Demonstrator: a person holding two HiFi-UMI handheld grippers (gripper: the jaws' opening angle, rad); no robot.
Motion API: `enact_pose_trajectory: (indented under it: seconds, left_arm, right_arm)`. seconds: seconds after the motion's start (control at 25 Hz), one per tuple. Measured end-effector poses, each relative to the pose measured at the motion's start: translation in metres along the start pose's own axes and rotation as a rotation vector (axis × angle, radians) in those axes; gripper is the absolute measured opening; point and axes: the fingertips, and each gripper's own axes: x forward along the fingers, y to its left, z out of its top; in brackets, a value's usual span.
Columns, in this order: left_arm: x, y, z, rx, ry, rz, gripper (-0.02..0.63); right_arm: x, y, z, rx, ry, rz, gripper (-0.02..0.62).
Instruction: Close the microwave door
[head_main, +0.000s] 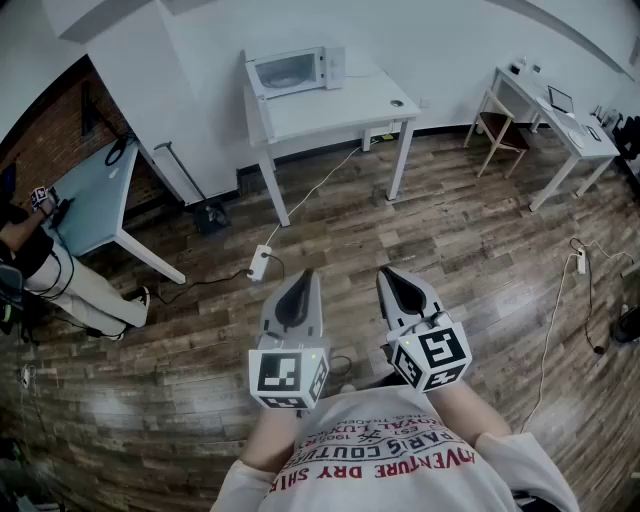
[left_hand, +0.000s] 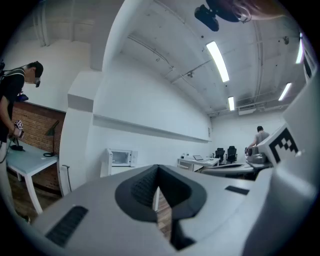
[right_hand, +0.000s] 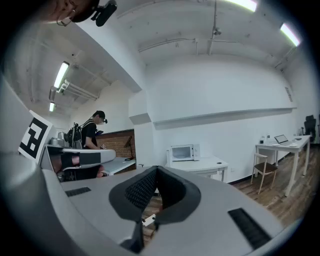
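The white microwave (head_main: 293, 71) stands at the back left of a white table (head_main: 350, 108) against the far wall, well away from me. It also shows small in the left gripper view (left_hand: 121, 157) and the right gripper view (right_hand: 183, 152). A narrow white panel juts at its left side and looks like the door swung open, though it is too small to be sure. My left gripper (head_main: 304, 276) and right gripper (head_main: 387, 273) are held side by side close to my body, pointing toward the table. Both are shut with nothing in them, as each own view shows (left_hand: 158, 168) (right_hand: 156, 169).
Wooden floor lies between me and the table. A power strip (head_main: 260, 262) with a cable lies on the floor in front of the table. A person (head_main: 45, 270) stands at a pale blue table (head_main: 95, 200) on the left. A chair (head_main: 497, 130) and a desk (head_main: 560, 112) stand at the right.
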Motion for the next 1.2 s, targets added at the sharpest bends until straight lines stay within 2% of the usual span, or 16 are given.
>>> enact_pose_trajectory:
  seconds: [0.28,0.52,0.76,0.92,1.2]
  left_arm:
    - [-0.003,-0.001,-0.007,-0.004,0.004,-0.007,-0.006]
    - [0.001,0.007,-0.013,-0.024,0.001,0.001,-0.006]
    - [0.012,0.016,-0.021,-0.059,0.014,0.015,-0.006]
    - [0.03,0.027,-0.024,-0.088,0.002,0.063,-0.006]
    - [0.095,0.039,-0.02,-0.09,-0.017,0.18,-0.006]
  right_arm:
    - [-0.003,0.002,-0.005,0.001,0.002,-0.008,0.011]
    - [0.005,-0.001,-0.008,0.051,-0.017,-0.002,0.012]
    - [0.021,-0.009,-0.01,0.037,0.01,0.007,0.012]
    - [0.039,-0.022,-0.011,0.021,0.018,0.041,0.012]
    - [0.101,-0.077,-0.01,0.065,0.041,0.144,0.012]
